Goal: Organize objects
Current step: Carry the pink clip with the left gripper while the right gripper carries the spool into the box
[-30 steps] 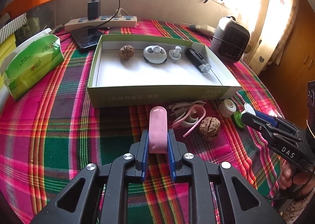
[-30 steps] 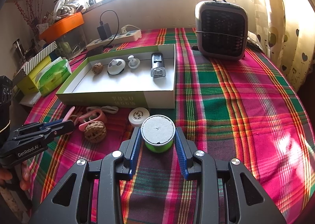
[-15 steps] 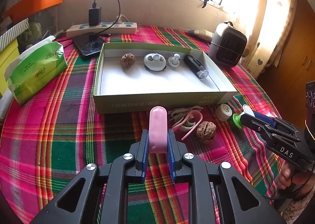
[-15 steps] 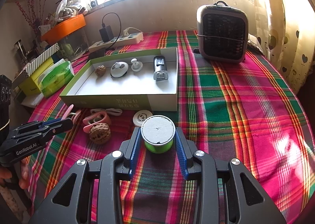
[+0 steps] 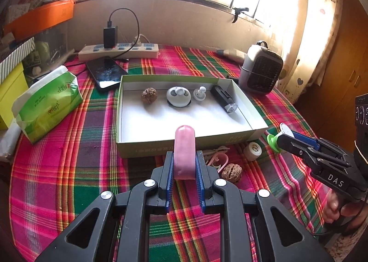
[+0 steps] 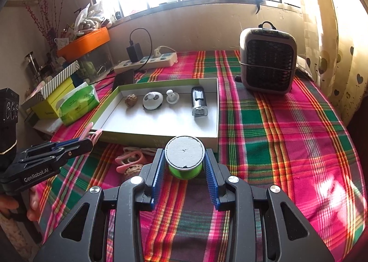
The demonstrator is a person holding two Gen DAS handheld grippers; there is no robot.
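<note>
Now, left gripper [image 5: 184, 167]: clamped on pink capsule [image 5: 184, 151] — smooth, probably light; squeeze its flat sides.
Right gripper [image 6: 184, 165]: pinching green spool [image 6: 184, 158] by its rim — rigid, may roll.
Place: both just short of the box [image 5: 184, 144].

Box's [image 5: 184, 147] near half lying bare, walnut [image 5: 149, 95], white gadgets [image 5: 179, 97] and torch [image 5: 224, 98] crowding its far wall, clips [image 5: 217, 158] cluttering cloth [image 5: 57, 181] before it.
</note>
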